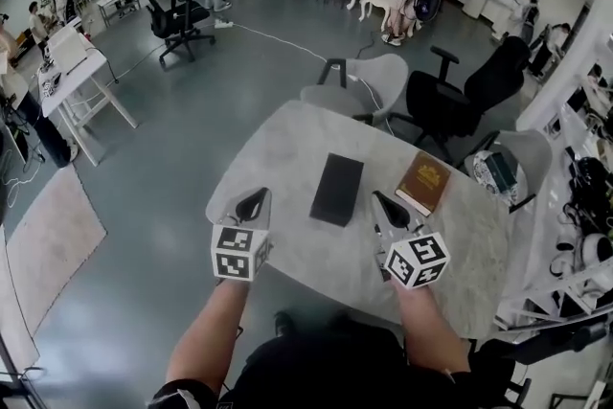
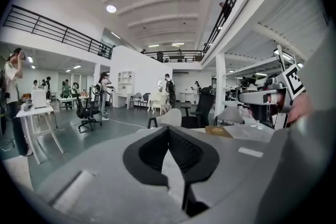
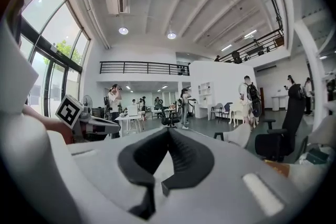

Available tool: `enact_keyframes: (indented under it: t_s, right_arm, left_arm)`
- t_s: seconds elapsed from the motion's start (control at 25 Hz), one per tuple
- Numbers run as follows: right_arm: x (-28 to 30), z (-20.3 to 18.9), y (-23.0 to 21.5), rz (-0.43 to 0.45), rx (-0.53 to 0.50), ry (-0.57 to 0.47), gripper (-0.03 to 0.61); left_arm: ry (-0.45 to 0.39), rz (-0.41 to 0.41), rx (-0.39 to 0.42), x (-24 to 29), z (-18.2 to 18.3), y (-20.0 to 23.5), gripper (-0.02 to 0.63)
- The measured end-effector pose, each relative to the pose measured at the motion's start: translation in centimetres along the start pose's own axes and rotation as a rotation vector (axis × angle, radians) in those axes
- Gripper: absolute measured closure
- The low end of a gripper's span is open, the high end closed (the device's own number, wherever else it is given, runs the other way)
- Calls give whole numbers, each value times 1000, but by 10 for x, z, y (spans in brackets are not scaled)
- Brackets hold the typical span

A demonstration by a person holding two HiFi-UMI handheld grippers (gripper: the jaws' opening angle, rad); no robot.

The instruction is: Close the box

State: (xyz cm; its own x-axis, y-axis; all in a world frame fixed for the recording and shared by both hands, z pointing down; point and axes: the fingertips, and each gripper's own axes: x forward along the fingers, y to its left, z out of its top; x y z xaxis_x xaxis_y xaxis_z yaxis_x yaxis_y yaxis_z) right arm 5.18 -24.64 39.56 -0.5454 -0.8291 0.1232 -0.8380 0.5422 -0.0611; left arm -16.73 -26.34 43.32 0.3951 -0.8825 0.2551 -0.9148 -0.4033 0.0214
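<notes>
Pale table (image 1: 287, 134) partly behind arms (image 1: 206, 340), black box (image 1: 337, 189), left hand-held gripper (image 1: 254, 199), right hand-held gripper (image 1: 388, 204), both clenched empty

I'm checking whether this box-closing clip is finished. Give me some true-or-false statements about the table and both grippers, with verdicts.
1. The black box lies flat on the table. True.
2. The left gripper grips the box. False: its jaws are shut on nothing, clear of the box.
3. A brown book lies right of the box. True.
4. The right gripper has its jaws wide apart. False: they are together, empty.
5. The book rests on the box. False: they lie apart.
</notes>
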Motion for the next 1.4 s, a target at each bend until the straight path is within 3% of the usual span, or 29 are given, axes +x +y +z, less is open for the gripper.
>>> enact_keyframes:
  t_s: [0.12, 0.28, 0.56, 0.96, 1.4]
  right_arm:
    - [-6, -1, -7, -1, -9, 5, 577]
    - [-13, -1, -30, -5, 14, 7, 577]
    - [-24, -3, -53, -24, 3, -3, 577]
    - [-32, -13, -65, 0, -11, 24, 577]
    - [-27, -6, -69, 9, -21, 20, 577]
  left_arm:
    - [-51, -6, -80, -8, 14, 2, 603]
    - [-117, 54, -106, -15, 27, 1, 603]
    - [-109, 18, -36, 11, 28, -25, 604]
    - [-80, -10, -59, 32, 32, -41, 603]
    - [-74, -39, -28, 41, 35, -52, 603]
